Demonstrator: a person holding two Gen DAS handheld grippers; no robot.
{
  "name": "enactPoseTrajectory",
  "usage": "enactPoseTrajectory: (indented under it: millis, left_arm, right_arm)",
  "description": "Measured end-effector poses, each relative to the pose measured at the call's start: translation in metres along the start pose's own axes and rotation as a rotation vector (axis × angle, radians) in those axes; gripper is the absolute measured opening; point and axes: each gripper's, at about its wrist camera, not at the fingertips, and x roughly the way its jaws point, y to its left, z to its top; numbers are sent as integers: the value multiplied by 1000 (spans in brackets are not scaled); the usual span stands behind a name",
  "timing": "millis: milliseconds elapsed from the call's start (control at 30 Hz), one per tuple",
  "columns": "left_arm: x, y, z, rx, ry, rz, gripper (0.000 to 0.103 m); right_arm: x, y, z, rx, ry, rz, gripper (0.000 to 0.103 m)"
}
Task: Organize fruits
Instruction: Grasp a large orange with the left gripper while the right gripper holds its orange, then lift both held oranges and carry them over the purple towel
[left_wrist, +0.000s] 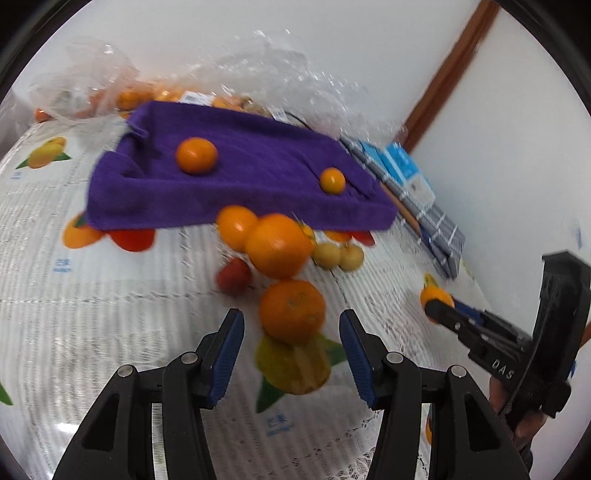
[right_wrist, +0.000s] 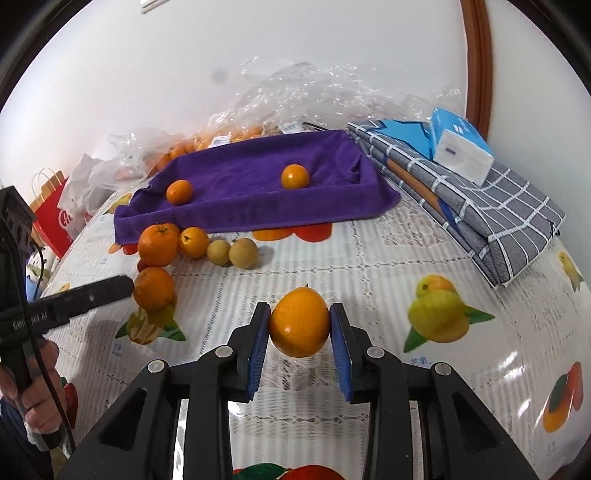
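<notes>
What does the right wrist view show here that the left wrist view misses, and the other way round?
Only the right wrist view: a red paper bag at the table's far left, and the right tongs shut on a small orange seen whole. Only the left wrist view: the open left tongs facing a loose orange. Both: the purple towel tray holding two oranges, the folded checked cloth.

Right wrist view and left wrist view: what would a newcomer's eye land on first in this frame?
First, the orange clamped between the right gripper pads, lifted just above the fruit-print tablecloth. Behind it, the purple towel lines a tray holding two small oranges, with a loose cluster of fruit lying just in front of its near-left edge. In the left wrist view, the left gripper stands open around a mandarin without touching it.
</notes>
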Motion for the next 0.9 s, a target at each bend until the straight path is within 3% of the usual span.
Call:
enactPoseTrajectory:
  millis: [233,267,300,433,900]
  left_arm:
    - [19,-17,5,57,27,116,51]
    - [20,-19,5,64,26,129,49]
    - [19,-20,5,67,22,134,40]
    - [9,-13,0,41,34,76,40]
    - [-14,-1,-11,-30,22,71,40]
  right_arm:
    - [4,2,-1,1,12,1,33]
    - [5,3,-1,-2,14,0,33]
    - [5,4,-1,-6,14,-1,33]
    - [2,6,0,-11,5,1,33]
    - [2,16,-5,-20,14,8,33]
